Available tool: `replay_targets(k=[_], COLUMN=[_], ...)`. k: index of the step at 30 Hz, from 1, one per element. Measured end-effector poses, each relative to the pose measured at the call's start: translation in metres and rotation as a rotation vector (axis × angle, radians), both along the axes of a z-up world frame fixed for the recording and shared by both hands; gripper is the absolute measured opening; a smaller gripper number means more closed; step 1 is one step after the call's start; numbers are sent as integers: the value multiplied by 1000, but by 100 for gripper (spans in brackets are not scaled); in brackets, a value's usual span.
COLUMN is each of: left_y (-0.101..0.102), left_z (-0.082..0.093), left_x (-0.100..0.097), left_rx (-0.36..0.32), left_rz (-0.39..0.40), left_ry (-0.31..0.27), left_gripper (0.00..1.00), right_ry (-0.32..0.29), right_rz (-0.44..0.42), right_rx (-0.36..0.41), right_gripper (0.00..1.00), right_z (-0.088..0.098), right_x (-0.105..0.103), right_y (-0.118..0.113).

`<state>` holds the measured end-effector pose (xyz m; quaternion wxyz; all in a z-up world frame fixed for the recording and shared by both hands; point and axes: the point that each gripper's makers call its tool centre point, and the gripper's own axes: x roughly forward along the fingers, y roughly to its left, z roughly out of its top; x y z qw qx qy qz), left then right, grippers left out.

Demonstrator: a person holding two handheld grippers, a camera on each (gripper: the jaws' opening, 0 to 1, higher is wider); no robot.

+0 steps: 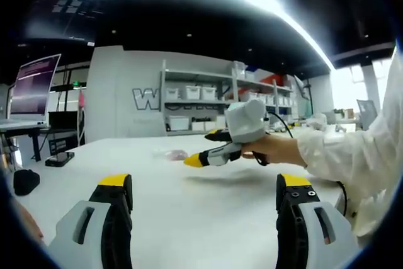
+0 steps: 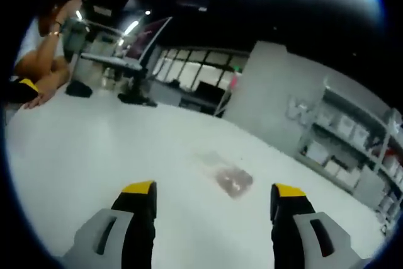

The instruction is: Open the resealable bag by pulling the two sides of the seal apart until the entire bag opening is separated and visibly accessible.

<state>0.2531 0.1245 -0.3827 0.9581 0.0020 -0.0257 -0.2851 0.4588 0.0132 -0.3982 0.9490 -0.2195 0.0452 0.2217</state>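
A small clear resealable bag (image 2: 228,177) with pinkish contents lies flat on the white table (image 2: 94,155), ahead of my right gripper (image 2: 214,196), whose yellow-tipped jaws stand wide open with nothing between them. In the left gripper view the bag (image 1: 172,154) shows far off at mid-table. My left gripper (image 1: 204,190) is open and empty, low over the table. The right gripper (image 1: 211,149) enters that view from the right, held by a hand in a white sleeve, its yellow tips just short of the bag.
A person (image 2: 41,61) leans on the table's far left edge. Monitors (image 1: 34,86) stand at one side, shelves with white bins (image 1: 201,102) behind. A dark object (image 1: 26,181) and a black block (image 1: 60,159) lie near the table's left edge.
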Motion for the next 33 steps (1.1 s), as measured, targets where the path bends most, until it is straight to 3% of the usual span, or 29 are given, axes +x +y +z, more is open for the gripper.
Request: replay_targets(k=[15,28,33], left_y=[3,-1,1], left_z=[3,0,2], left_x=[1,0,0], left_rx=[-8,-14,-31], left_rz=[0,-11,-7], left_ry=[-12,-8,-13], left_gripper=[93,93,92], right_ry=[2,-73,-98], right_rz=[-7,-31,-30], right_rx=[-25,-32,-87], right_gripper=[74,71,70], right_z=[-6,1,0], right_x=[10,23,25], right_y=[7,10,12])
